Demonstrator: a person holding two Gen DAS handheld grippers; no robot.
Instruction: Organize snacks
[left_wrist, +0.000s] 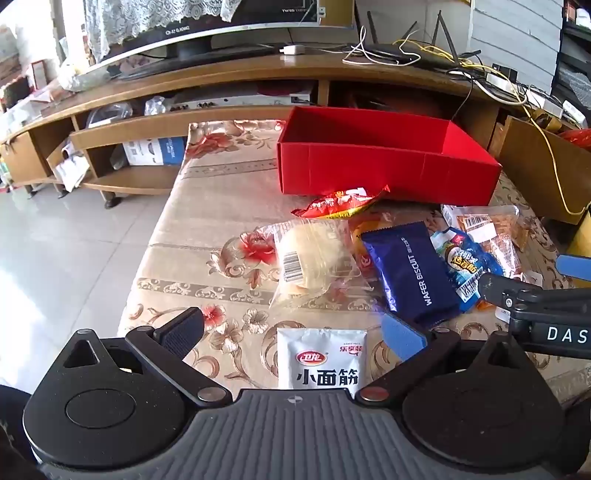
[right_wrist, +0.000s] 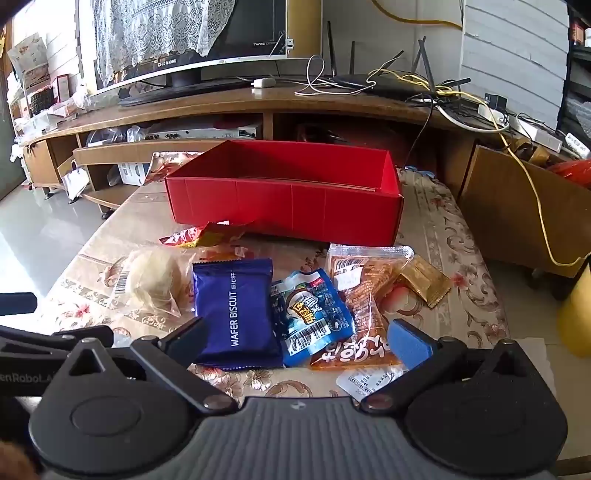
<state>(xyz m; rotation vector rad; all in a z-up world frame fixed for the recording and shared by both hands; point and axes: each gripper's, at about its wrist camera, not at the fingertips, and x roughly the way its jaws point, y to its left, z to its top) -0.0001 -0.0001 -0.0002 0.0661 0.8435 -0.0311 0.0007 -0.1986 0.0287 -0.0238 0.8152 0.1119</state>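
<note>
- Left: our left gripper (left_wrist: 293, 334) hangs with its jaws wide apart and nothing between them, over the white pouch (left_wrist: 320, 358) at the near edge of the table (left_wrist: 177, 236). We judge the pouch its first pick: lower squarely and close across the narrow width.
- Middle: the wafer biscuit packet (right_wrist: 234, 312) lies flat, long axis running away from us toward the empty red box (right_wrist: 284, 199).
- Right: our right gripper (right_wrist: 297, 338) is equally spread and empty, above the blue packet (right_wrist: 312, 317).

Matt red cardboard box (right_wrist: 284, 205), glossy blue foil wafer pack (right_wrist: 236, 314) — patterned cloth table cover (left_wrist: 207, 206), wooden cabinet (left_wrist: 236, 75)
</note>
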